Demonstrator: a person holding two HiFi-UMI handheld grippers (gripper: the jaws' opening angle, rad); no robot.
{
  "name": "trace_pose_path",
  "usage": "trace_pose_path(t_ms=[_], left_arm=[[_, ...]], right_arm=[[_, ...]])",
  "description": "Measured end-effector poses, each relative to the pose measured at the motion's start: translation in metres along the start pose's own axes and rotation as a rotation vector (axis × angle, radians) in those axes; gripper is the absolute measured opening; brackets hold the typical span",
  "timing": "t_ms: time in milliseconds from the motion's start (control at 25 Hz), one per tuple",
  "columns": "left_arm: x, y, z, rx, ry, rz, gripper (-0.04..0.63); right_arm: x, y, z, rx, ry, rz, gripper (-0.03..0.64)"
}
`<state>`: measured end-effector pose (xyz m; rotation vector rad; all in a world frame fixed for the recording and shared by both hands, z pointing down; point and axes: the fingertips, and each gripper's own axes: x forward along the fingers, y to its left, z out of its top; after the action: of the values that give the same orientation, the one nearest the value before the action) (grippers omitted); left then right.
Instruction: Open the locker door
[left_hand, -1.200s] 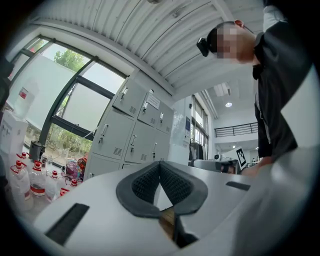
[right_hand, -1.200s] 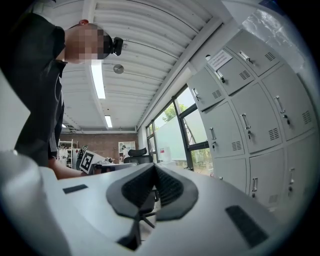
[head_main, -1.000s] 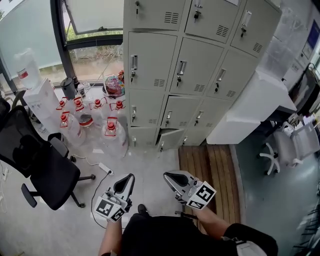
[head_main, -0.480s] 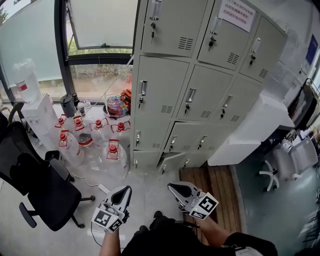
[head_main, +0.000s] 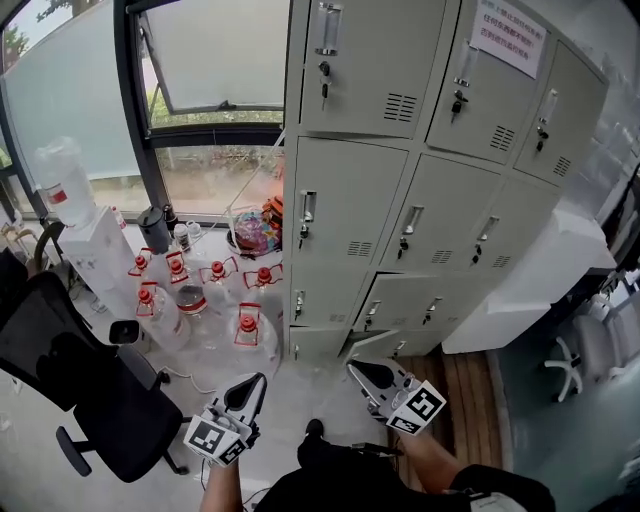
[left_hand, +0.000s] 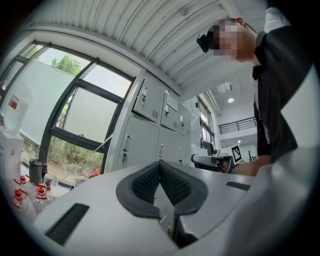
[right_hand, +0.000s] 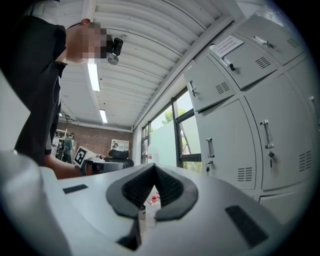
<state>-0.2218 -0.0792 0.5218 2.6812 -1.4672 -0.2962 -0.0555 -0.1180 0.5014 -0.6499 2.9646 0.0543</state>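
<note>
A grey bank of lockers fills the upper middle of the head view, each door with a vertical handle and a keyed lock. One bottom door stands slightly ajar. My left gripper is held low in front of my body, shut and empty, well short of the lockers. My right gripper sits beside it, also shut with nothing in it, pointing toward the bottom row. In the left gripper view the left gripper has its pads meeting, lockers beyond. The right gripper likewise is shut, locker doors to its right.
Several clear water jugs with red caps stand on the floor left of the lockers. A black office chair is at lower left, a water dispenser by the window. A white counter and wooden floor boards lie to the right.
The head view has tilted up and closed in on the lockers, so a higher row shows. Both grippers stay low, shut and empty.
</note>
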Motion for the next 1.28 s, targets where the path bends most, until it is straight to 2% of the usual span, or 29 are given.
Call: trace_pose_path(t_ms=[360,600,760,920,1120,1280], left_arm=[[0.076,0.068,0.055,0.069,-0.010,0.011,0.014],[0.121,0.116,0.098,0.099,-0.054,0.041,0.015],[0.153,0.142,0.121,0.126,-0.067,0.034,0.014],[0.182,0.159,0.156,0.168,-0.093,0.000,0.015],[0.211,0.177,0.199,0.213,-0.100,-0.065,0.015],[0.227,0.190,0.228,0.212,-0.095,-0.126,0.014]], right_arm=[[0.055,-0.102,0.049,-0.076,-0.046,-0.007,0.011],[0.094,-0.161,0.116,-0.170,-0.096,-0.003,0.011],[0.119,-0.179,0.166,-0.261,-0.145,0.024,0.011],[0.140,-0.192,0.214,-0.292,-0.199,0.034,0.011],[0.170,-0.200,0.260,-0.416,-0.173,-0.007,0.011],[0.190,-0.201,0.298,-0.453,-0.193,-0.027,0.012]])
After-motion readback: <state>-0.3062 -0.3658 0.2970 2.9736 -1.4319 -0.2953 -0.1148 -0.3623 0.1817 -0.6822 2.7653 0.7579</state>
